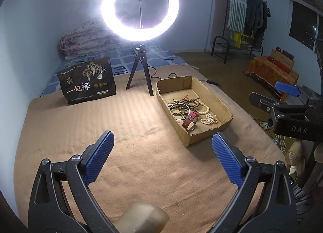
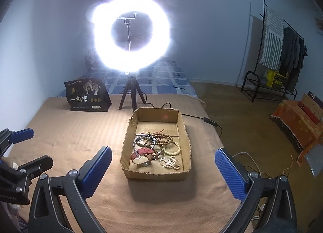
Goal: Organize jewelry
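Note:
A shallow cardboard box (image 1: 224,109) (image 2: 129,132) lies on a tan blanket. Inside it are a red-strapped watch (image 1: 189,121) (image 2: 141,155), dark wooden bead bracelets (image 1: 189,104) (image 2: 163,139), pale bead bracelets (image 1: 209,120) (image 2: 171,162) and a metal bangle (image 1: 177,109) (image 2: 144,138). My left gripper (image 1: 162,139) stands open over bare blanket, left of and nearer than the box, with nothing between its blue pads. My right gripper (image 2: 163,154) is open too, its pads apart on either side of the box's near end without touching it. The right gripper (image 1: 288,89) also appears at the right edge of the left wrist view.
A lit ring light on a small tripod (image 1: 139,73) (image 2: 131,91) stands behind the box, its cable (image 2: 193,116) trailing right. A dark snack bag (image 1: 86,81) (image 2: 87,95) stands at the back left. The bed edge drops to the floor on the right, with a clothes rack (image 1: 242,20) beyond.

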Demonstrator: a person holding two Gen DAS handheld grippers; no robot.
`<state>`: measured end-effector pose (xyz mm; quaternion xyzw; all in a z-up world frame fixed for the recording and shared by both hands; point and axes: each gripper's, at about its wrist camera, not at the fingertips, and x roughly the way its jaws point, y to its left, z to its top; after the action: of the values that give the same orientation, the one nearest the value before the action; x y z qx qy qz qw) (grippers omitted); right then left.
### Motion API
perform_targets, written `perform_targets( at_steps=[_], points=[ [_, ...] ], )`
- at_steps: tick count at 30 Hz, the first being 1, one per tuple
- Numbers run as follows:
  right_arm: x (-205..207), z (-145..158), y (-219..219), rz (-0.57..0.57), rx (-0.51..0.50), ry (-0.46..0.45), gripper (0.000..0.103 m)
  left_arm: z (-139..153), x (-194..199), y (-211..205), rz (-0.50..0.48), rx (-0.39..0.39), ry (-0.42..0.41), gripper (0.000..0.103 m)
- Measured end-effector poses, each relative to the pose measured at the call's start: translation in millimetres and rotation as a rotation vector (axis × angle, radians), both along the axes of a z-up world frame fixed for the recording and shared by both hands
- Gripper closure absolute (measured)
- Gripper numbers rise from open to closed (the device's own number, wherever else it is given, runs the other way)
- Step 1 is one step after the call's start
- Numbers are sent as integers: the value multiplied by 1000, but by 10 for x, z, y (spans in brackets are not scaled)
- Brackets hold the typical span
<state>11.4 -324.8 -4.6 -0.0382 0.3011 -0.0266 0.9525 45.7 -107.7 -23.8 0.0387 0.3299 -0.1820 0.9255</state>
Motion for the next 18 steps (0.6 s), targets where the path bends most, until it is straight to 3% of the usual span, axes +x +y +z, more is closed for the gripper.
perform_targets(
  at_steps=[18],
  points=[
    [16,-28,18,11,-4,13,0,-43,14,-2,1,18,1,1]
  ],
)
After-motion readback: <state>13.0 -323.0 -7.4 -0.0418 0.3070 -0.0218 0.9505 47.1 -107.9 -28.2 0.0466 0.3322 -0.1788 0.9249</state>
